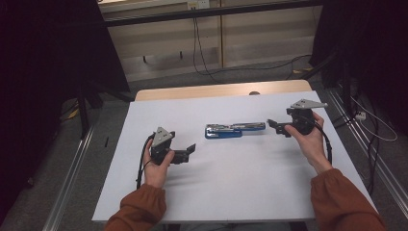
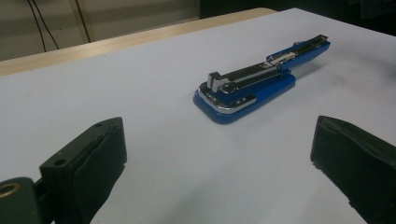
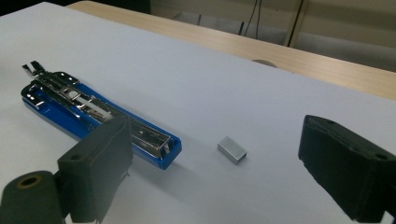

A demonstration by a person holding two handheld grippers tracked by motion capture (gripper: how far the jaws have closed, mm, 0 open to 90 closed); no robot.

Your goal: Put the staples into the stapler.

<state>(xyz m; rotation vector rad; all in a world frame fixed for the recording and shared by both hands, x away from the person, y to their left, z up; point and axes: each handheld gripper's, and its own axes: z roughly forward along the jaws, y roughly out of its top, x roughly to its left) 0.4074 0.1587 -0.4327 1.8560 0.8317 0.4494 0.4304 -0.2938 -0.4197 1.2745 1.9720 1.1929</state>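
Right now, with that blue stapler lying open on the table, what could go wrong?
The small block of staples looks fragile; the right hand-held gripper, open near it, might crush or scatter it. The stapler lies swung open, top arm stretched out flat, so a push from the open left hand-held gripper may slide it across the smooth white table.

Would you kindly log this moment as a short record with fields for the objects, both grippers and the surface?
surface: white table, wooden strip along its far edge
main object: blue stapler, swung open, lying flat mid-table
small object: block of staples, on the table just off the stapler's open end, apart from it
left gripper: open, holding nothing, pointed toward the stapler
right gripper: open, holding nothing, near the stapler's open end
contact: neither gripper touches the stapler or staples
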